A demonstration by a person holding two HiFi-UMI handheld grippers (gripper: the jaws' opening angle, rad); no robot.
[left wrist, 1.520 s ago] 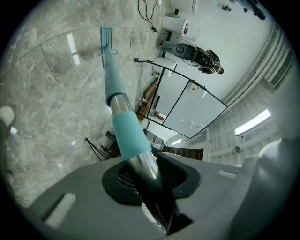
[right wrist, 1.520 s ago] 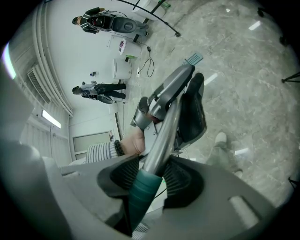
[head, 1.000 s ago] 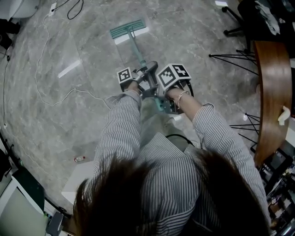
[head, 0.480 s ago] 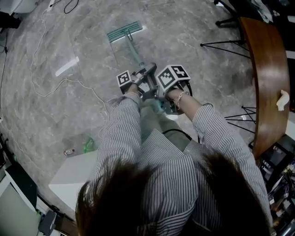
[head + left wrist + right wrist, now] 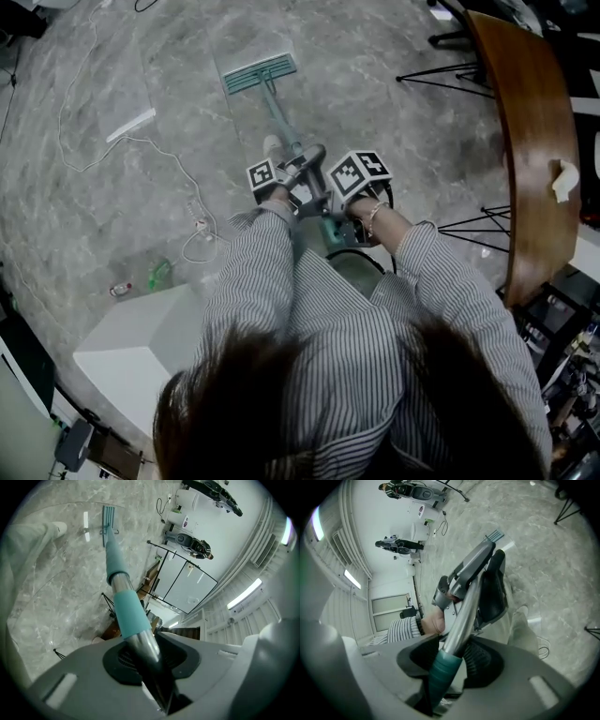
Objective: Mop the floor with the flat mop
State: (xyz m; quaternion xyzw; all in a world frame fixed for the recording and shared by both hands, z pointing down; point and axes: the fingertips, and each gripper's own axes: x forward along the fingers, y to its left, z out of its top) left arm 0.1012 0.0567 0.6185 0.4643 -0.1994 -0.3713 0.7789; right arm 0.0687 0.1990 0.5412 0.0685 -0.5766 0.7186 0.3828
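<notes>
The flat mop's teal head point(image 5: 260, 73) lies on the grey marble floor ahead of me, its handle point(image 5: 281, 117) sloping back to my hands. My left gripper point(image 5: 298, 180) is shut on the mop handle point(image 5: 123, 602), and the mop head point(image 5: 108, 516) shows far down the pole. My right gripper point(image 5: 330, 217) is shut on the handle lower down, at its teal grip point(image 5: 444, 670). In the right gripper view the steel pole point(image 5: 465, 609) runs up past the left gripper point(image 5: 471, 573) toward the mop head point(image 5: 494, 536).
A white cable point(image 5: 98, 150) snakes over the floor at left. A white box point(image 5: 141, 342) stands at lower left, with a small bottle point(image 5: 120, 290) and green item point(image 5: 157, 274) beside it. A curved wooden table point(image 5: 525, 131) on black legs point(image 5: 441, 75) lines the right side.
The view has shifted and the person has stepped back: the white box and floor cable are nearer. The mop head sits about as far ahead. Both grippers keep their hold.
</notes>
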